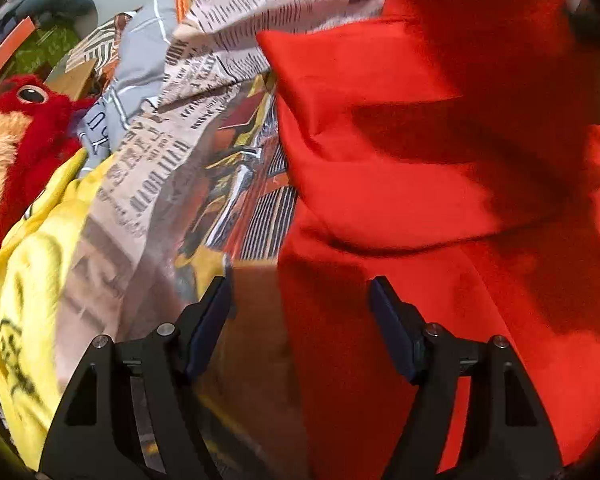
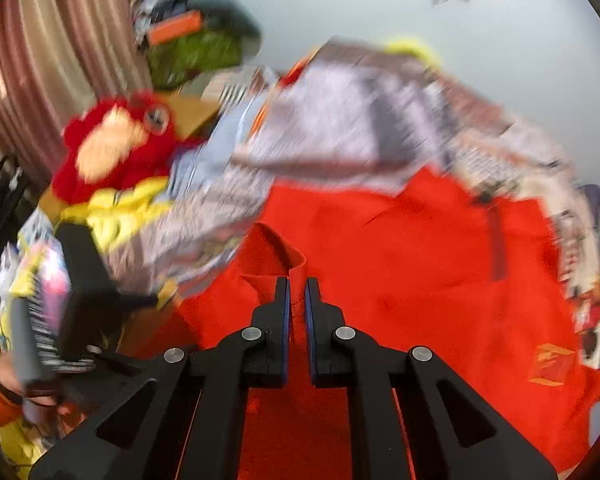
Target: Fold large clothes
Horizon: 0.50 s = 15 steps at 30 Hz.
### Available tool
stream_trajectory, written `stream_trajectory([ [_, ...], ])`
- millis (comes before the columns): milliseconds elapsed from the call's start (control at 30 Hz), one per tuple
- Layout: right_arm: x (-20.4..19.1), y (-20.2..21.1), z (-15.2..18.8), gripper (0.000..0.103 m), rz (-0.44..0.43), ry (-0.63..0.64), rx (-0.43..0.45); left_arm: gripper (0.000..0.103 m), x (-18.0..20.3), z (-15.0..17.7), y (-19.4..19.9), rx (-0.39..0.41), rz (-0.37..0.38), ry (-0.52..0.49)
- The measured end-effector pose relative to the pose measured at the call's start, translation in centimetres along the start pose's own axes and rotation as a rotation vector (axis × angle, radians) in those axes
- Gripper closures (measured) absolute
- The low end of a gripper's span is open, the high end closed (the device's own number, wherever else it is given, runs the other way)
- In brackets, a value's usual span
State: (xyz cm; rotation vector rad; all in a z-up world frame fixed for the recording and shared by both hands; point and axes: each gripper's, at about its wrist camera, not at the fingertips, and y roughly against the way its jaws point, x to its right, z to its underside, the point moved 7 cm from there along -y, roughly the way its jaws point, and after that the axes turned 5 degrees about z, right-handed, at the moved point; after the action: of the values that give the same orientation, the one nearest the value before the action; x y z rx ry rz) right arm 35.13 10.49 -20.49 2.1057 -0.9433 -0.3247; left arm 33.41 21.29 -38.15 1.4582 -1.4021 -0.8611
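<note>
Pinching a raised fold of the red garment (image 2: 400,248), your right gripper (image 2: 297,284) is clamped. Your left gripper (image 1: 300,292) hangs agape over its edge, on the newsprint-patterned bedding (image 1: 188,140).

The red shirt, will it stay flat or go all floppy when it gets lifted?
Probably floppy: the red shirt already creases and folds where the right tongs pinch it. It likely drapes and sags. It looks thin, so probably light. The left tongs are open.

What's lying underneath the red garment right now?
The red garment lies on a newspaper-print bedsheet. What lies beneath its middle is covered. The right gripper pinches its edge.
</note>
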Motion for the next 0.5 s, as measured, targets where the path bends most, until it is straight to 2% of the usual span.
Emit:
stream_trajectory([
  [133, 4.7, 4.4, -1.7, 0.097, 0.075, -0.066, 0.102, 0.028, -0.8, -1.6, -0.7, 0.033, -0.088, 0.032],
  [233, 9.2, 7.7, -1.6, 0.097, 0.16, -0.135, 0.158, 0.026, -2.1, -3.0, 0.2, 0.094, -0.15, 0.068],
  [367, 13.9, 9.8, 0.7, 0.097, 0.246, -0.209, 0.159, 0.023, -3.9, -3.7, 1.3, 0.139, -0.169, 0.145],
  [500, 17.3, 9.8, 4.3, 0.097, 0.28, -0.289, 0.102, 0.023, -4.7, -3.4, 1.2, 0.144, -0.155, 0.202],
])
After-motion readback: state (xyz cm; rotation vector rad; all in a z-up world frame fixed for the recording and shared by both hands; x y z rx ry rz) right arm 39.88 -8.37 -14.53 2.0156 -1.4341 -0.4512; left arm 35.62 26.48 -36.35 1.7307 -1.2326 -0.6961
